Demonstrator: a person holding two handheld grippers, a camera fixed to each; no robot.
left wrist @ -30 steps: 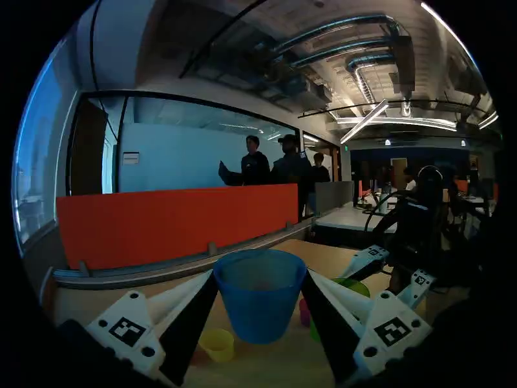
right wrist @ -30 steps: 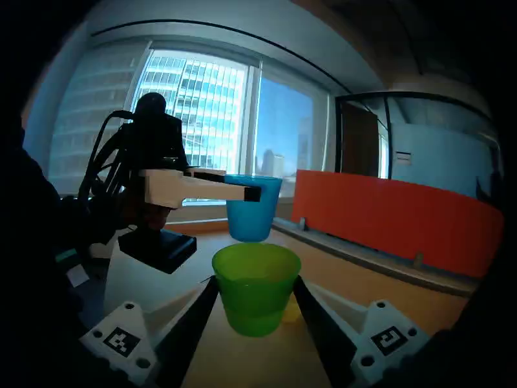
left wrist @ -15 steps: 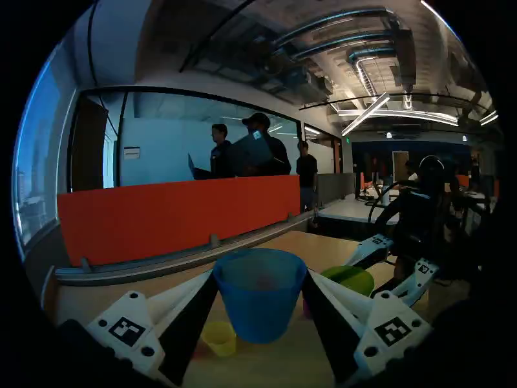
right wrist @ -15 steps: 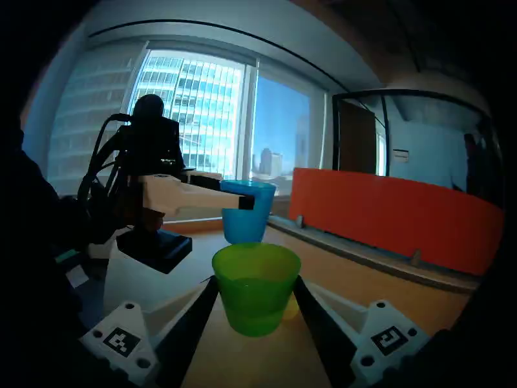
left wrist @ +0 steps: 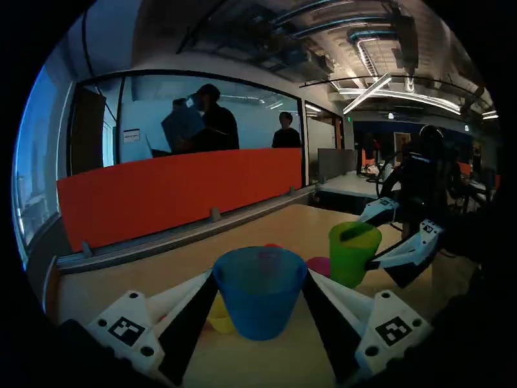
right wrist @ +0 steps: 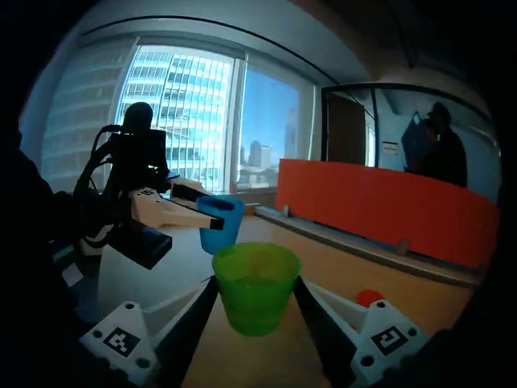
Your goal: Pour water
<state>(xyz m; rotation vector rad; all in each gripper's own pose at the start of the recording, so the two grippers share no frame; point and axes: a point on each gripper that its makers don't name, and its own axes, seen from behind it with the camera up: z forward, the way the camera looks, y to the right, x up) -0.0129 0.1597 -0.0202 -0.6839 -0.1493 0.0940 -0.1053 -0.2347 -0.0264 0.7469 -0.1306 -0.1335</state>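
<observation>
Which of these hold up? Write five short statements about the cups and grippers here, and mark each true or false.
1. The left gripper holds a blue cup between its fingers. True.
2. The right gripper holds a yellow cup. False: it holds a green cup.
3. The green cup is tipped over the blue cup and pouring. False: the green cup is upright and apart from the blue one.
4. An orange partition runs along the far side of the table. True.
5. A yellow cup is nested inside the blue cup. False: it sits on the table beyond the blue cup.
</observation>
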